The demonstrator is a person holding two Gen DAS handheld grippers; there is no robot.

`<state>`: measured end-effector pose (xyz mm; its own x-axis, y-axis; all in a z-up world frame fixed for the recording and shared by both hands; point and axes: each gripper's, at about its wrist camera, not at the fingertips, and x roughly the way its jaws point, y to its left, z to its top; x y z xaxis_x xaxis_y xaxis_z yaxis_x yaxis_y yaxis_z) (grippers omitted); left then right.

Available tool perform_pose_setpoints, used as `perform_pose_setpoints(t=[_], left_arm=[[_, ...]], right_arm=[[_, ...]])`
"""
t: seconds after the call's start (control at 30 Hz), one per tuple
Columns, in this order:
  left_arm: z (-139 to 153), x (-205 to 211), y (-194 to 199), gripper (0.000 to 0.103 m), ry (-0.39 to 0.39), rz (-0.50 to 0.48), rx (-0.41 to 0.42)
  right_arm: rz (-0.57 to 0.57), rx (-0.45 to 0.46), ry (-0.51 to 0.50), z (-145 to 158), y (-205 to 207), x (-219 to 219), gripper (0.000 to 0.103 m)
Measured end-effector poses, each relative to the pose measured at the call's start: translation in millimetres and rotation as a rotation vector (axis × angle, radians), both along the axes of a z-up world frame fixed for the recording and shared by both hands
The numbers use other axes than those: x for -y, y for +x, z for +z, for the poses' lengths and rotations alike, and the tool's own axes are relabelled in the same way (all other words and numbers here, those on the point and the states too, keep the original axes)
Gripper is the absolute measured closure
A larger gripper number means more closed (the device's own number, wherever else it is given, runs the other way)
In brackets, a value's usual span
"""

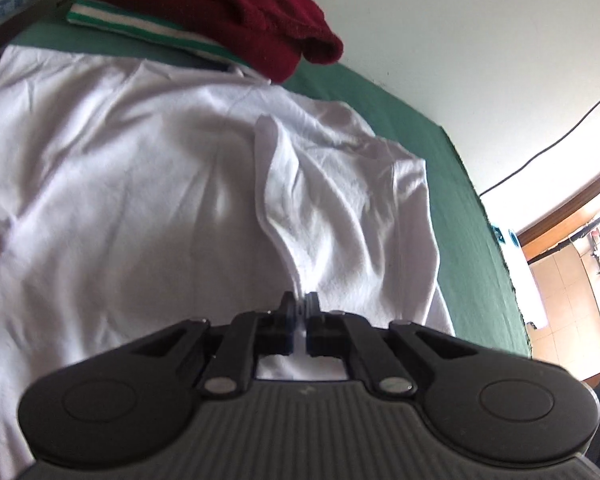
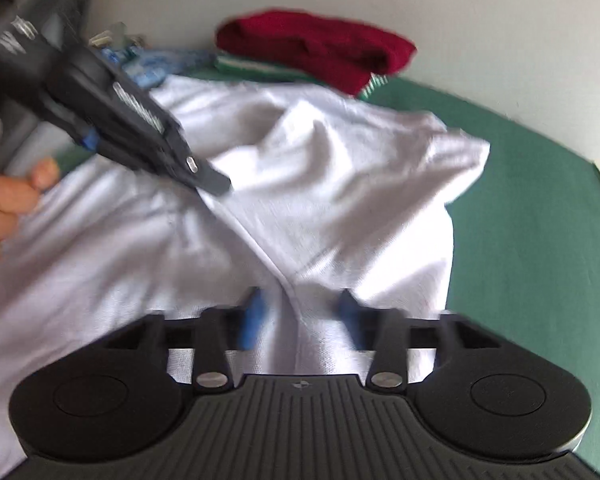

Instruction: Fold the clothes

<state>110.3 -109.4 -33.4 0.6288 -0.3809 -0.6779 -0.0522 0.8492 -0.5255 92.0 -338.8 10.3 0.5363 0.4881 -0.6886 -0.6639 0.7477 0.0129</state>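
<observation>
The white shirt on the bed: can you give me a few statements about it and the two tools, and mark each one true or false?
1. The left tool is shut on a fold of the white shirt. True.
2. The right tool is clamped tight on the shirt. False: its blue-padded fingers stand apart, with a shirt ridge between them.
3. The shirt lies on a green sheet. True.
4. A dark red garment lies on top of a green-and-white striped one. True.
5. The red garment lies on the white shirt. False: it sits on the striped one, beyond the shirt.
</observation>
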Motion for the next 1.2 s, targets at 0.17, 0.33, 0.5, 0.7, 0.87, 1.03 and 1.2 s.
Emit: perform_pose_setpoints(t=[0.17, 0.33, 0.5, 0.7, 0.87, 1.03, 1.2], left_arm=[[-10, 1, 10, 0.103, 0.065, -0.017, -0.053], [-11, 6, 3, 0.103, 0.106, -0.053, -0.016], [-11, 2, 5, 0.103, 0.091, -0.066, -0.025], [-9, 6, 6, 0.103, 0.093, -0.042, -0.05], [-4, 17, 11, 0.103, 0.151, -0.036, -0.076], [1, 23, 19, 0.103, 0.198, -0.035, -0.121], [10, 34, 23, 0.103, 0.265, -0.018, -0.127]], right_arm=[[-0.041, -0.039, 0.023, -1, 3, -12, 0.067], [-0.153, 0.001, 0.075, 20, -20, 37, 0.06], [-0.416, -0.1, 0.129, 24, -95, 129, 0.056], [-0.456, -0.254, 0.119, 10, -206, 168, 0.051], [-0.456, -0.246, 0.063, -18, -260, 161, 0.043], [-0.585, -0.282, 0.313, -46, -274, 188, 0.045], [-0.578, -0.278, 0.391, -45, -281, 187, 0.097]])
